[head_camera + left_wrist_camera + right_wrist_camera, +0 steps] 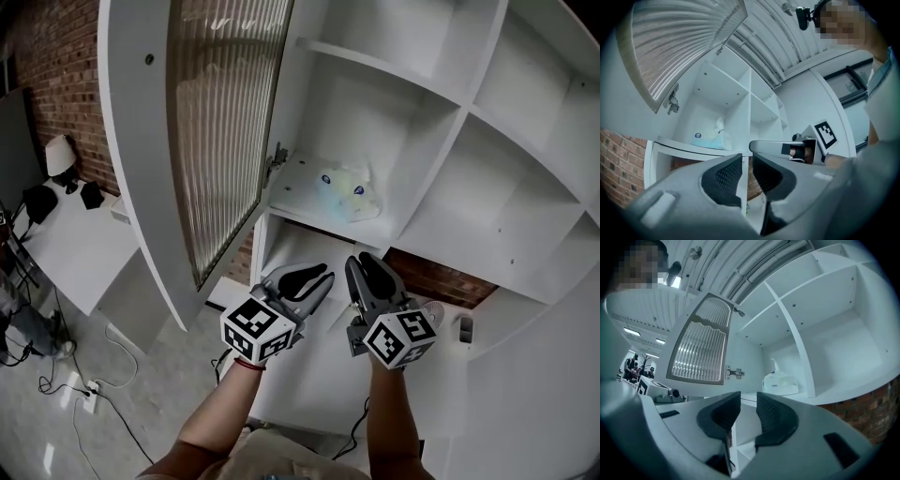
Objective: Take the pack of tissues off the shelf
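Print on my pale blue-and-white soft tissue pack (349,190) is too small to read. White-framed ribbed glass cupboard door (220,112) cut off at the top edge. White shelf unit (469,112) runs out top and right. Small grey object (466,328) low on the right, can't tell what. My left forearm (220,417) and right forearm (392,422) cut off at the bottom. Figures far left (633,364) too small.

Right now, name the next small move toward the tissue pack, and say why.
Probably raise the right gripper and reach forward to the tissue pack: it lies untouched on the shelf beside the open door, and that gripper's empty, parted jaws sit just below it.
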Demonstrator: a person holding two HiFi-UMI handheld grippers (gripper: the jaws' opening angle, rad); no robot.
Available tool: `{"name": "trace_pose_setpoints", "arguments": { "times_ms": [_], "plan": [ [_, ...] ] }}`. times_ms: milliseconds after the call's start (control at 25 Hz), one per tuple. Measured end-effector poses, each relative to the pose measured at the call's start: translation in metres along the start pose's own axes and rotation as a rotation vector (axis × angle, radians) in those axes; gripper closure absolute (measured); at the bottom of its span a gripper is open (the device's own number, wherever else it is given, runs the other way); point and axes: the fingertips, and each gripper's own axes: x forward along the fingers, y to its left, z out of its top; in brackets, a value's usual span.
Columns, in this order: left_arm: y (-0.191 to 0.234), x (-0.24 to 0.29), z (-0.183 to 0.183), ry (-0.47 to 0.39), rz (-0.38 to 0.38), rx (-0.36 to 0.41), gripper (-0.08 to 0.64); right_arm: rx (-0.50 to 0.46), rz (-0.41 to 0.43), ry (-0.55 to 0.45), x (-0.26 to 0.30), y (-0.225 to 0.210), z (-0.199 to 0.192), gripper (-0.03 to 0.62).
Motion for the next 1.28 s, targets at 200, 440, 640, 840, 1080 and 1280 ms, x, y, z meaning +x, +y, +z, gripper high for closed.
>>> {"name": "trace_pose_setpoints", "arguments": {
  "times_ms": [200, 440, 640, 840, 1080, 1280],
  "plan": [
    [0.005, 0.002, 0.001, -0.003, -0.005, 0.002, 0.486, -0.036, -0.011, 0.004, 0.012, -0.002, 0.006, 0.486],
    [0.01, 0.002, -0.001, -0.003, -0.011, -0.002, 0.486, -0.093, -0.041, 0.026, 0.027, -0.009, 0.01, 0.482],
    [0.013, 0.002, -0.002, -0.004, -0.02, -0.008, 0.486, -0.171, -0.066, 0.05, 0.04, -0.017, 0.018, 0.465],
    [0.014, 0.0, -0.005, -0.002, -0.027, -0.012, 0.486, -0.202, -0.099, 0.073, 0.054, -0.025, 0.023, 0.448],
    [0.018, 0.0, -0.009, 0.003, -0.03, -0.018, 0.486, -0.241, -0.144, 0.113, 0.068, -0.034, 0.022, 0.433],
    [0.022, 0.002, -0.006, -0.005, -0.033, -0.017, 0.486, -0.277, -0.173, 0.144, 0.077, -0.039, 0.02, 0.425]
  ]
}}
